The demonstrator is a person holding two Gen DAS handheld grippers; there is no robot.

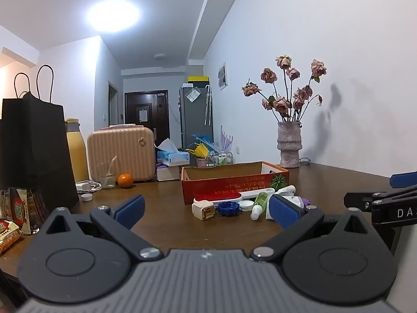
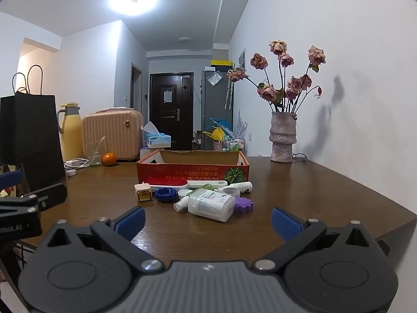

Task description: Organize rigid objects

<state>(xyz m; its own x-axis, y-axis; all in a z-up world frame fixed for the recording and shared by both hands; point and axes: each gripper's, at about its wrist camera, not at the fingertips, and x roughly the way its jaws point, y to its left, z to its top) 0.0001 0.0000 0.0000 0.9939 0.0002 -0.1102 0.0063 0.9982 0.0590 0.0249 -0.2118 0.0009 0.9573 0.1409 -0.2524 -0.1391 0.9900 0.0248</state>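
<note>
Two grippers, left (image 1: pixel 206 210) and right (image 2: pixel 207 220), gape wide and empty; take the white bottle (image 2: pixel 211 203) across its narrow sides, then lift it into the red box (image 2: pixel 192 169).

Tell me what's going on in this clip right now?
A person holds two grippers low over a wooden table, both open and holding nothing. The left gripper and right gripper face a cluster of small items: a white bottle, blue cap, purple cap and a red-headed brush. Behind these sits an open red box. Nothing is grasped yet.
</note>
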